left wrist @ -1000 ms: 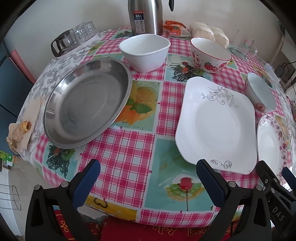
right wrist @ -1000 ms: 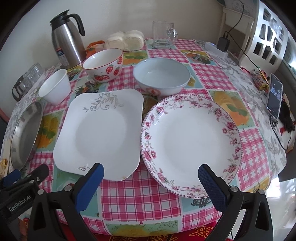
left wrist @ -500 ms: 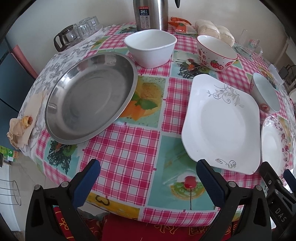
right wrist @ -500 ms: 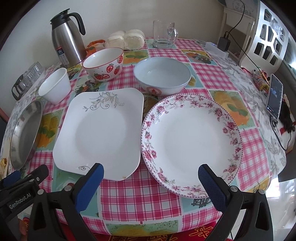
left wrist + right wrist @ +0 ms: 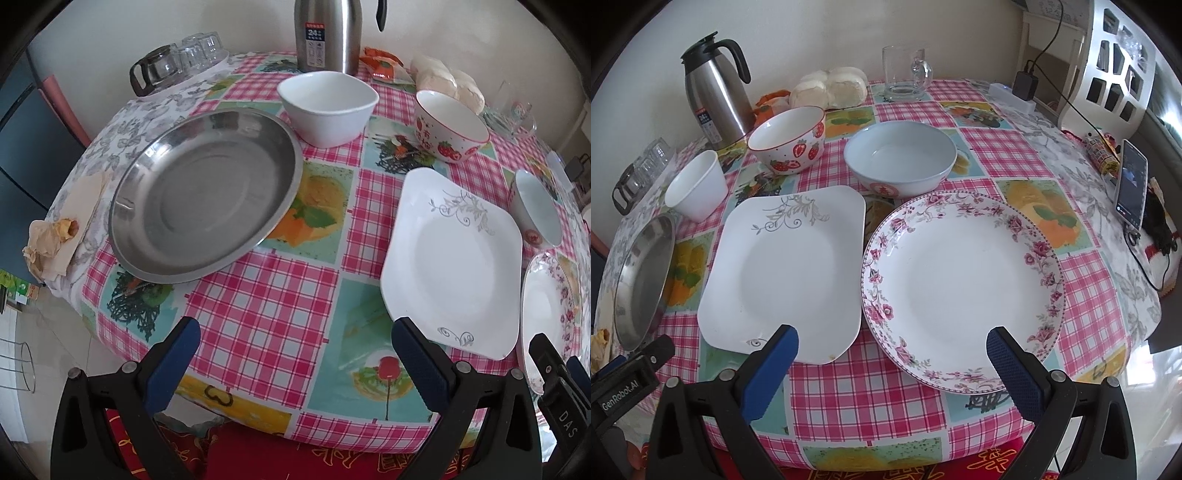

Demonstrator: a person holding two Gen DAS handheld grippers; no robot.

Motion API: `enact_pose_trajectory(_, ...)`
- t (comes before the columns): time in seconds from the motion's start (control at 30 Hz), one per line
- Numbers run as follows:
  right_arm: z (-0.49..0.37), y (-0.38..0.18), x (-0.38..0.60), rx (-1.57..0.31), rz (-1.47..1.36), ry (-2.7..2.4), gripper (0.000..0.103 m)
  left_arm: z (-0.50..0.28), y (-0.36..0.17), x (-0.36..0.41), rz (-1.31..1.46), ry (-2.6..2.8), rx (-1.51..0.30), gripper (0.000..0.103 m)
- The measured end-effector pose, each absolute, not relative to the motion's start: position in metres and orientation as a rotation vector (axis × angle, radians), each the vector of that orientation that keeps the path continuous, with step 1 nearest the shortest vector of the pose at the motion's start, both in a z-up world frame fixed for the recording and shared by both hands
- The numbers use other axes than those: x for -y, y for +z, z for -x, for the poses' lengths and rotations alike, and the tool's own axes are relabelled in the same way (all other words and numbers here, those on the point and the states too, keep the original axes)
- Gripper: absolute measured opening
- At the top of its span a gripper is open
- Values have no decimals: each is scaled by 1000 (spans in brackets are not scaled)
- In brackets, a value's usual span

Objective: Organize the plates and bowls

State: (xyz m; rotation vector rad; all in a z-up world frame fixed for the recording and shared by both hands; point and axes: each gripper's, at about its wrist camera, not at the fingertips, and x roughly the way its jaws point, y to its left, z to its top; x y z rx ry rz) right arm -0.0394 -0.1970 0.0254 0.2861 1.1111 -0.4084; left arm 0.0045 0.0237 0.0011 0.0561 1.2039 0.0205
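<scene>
On the checked tablecloth lie a steel round plate (image 5: 207, 206) (image 5: 642, 280) at the left, a white square plate (image 5: 454, 258) (image 5: 790, 269) in the middle and a floral round plate (image 5: 964, 288) (image 5: 546, 310) at the right. Behind them stand a white square bowl (image 5: 328, 107) (image 5: 696, 188), a strawberry bowl (image 5: 450, 125) (image 5: 790, 138) and a pale blue bowl (image 5: 901, 158) (image 5: 535, 210). My left gripper (image 5: 295, 347) hangs open over the table's near edge, between the steel and square plates. My right gripper (image 5: 892, 350) is open, its fingers above the near rims of the square and floral plates.
A steel thermos (image 5: 714, 88) (image 5: 328, 33), buns (image 5: 831, 86), a glass mug (image 5: 905, 74) and upturned glasses (image 5: 177, 59) line the back. A phone (image 5: 1132, 184) and cables lie at the right edge. Crumpled paper (image 5: 51, 236) sits at the left edge.
The left gripper has drifted forward and left over the table, so the steel plate and white bowl sit nearer the view's middle. The right gripper has barely moved.
</scene>
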Motion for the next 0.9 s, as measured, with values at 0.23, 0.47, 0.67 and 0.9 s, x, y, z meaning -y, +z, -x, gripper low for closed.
enact_pose_trajectory(0.23,41,28,197,-1099,-291,-414,103,-3,7,-25,-46,21,-1185,103)
enact_pose_trajectory(0.47,40,26,198,-1098,-297,-411,103,-1,11,-27,-41,-2,-1171,103)
enact_pose_trajectory(0.67,38,28,194,-1092,-282,-400,103,-2,13,-29,-26,0,-1169,103)
enact_pose_trajectory(0.9,34,29,183,-1091,-254,-384,103,-6,17,-42,23,5,-1132,103)
